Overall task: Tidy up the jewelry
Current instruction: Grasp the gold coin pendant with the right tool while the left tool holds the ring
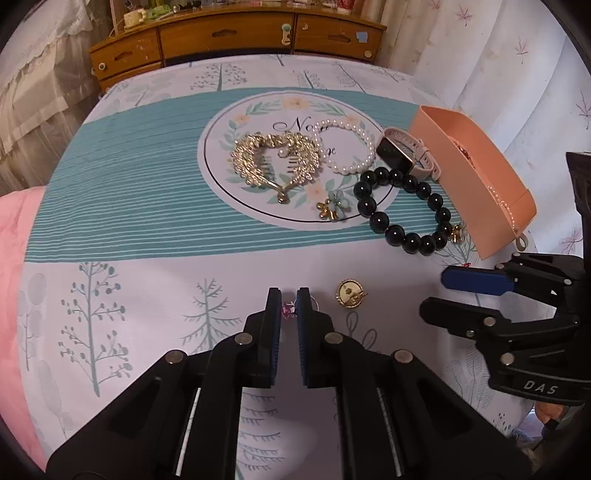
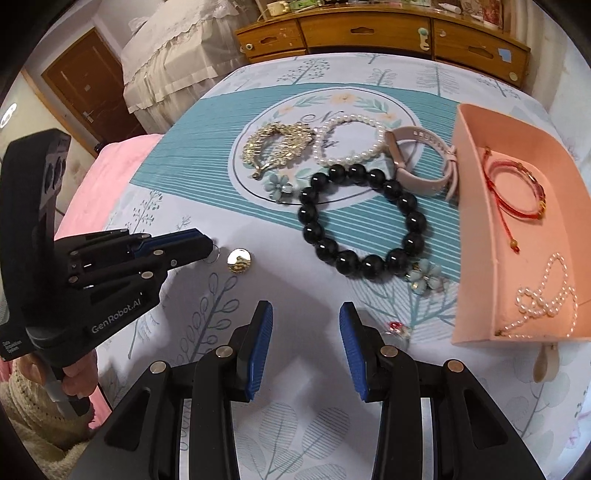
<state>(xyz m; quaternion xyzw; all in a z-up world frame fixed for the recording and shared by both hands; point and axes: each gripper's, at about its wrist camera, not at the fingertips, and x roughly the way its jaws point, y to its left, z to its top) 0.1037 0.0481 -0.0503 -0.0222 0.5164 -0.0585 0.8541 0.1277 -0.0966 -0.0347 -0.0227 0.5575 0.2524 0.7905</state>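
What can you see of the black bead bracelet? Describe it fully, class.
The black bead bracelet is a closed ring of large, round, glossy black beads that look like polished stone or glass. It lies flat on the printed tablecloth, just left of the pink tray. A small blue flower earring sits against its near edge. Neither gripper touches it.

The small pink-and-silver trinket between the left gripper pads is mostly covered; what it is cannot be told. From the left wrist, the peach tray shows mainly its outer wall, its contents nearly hidden. A tiny red piece at 3 o'clock of the right gripper is blurred. The dresser top is cut off at 12 o'clock
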